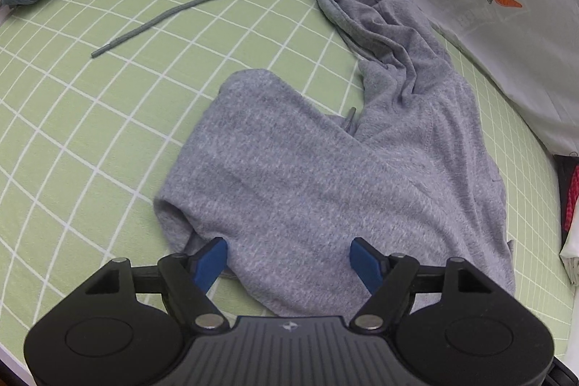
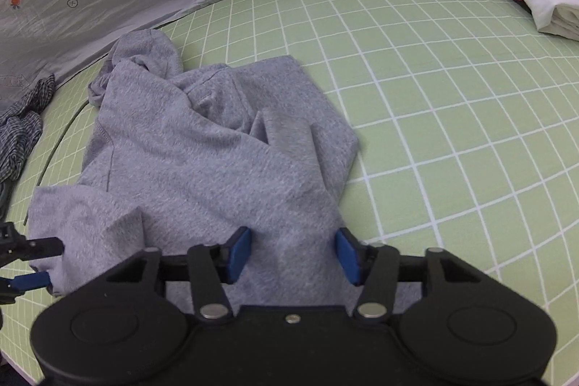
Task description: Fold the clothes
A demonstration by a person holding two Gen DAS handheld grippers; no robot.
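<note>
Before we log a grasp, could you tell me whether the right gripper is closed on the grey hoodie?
No, the right gripper is open, its blue fingers spread apart over the grey hoodie.

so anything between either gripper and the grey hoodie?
Nothing visible. The left gripper and right gripper are both open, their blue fingers straddling the near edge of the grey hoodie. The loose drawstring lies clear on the far side.
</note>
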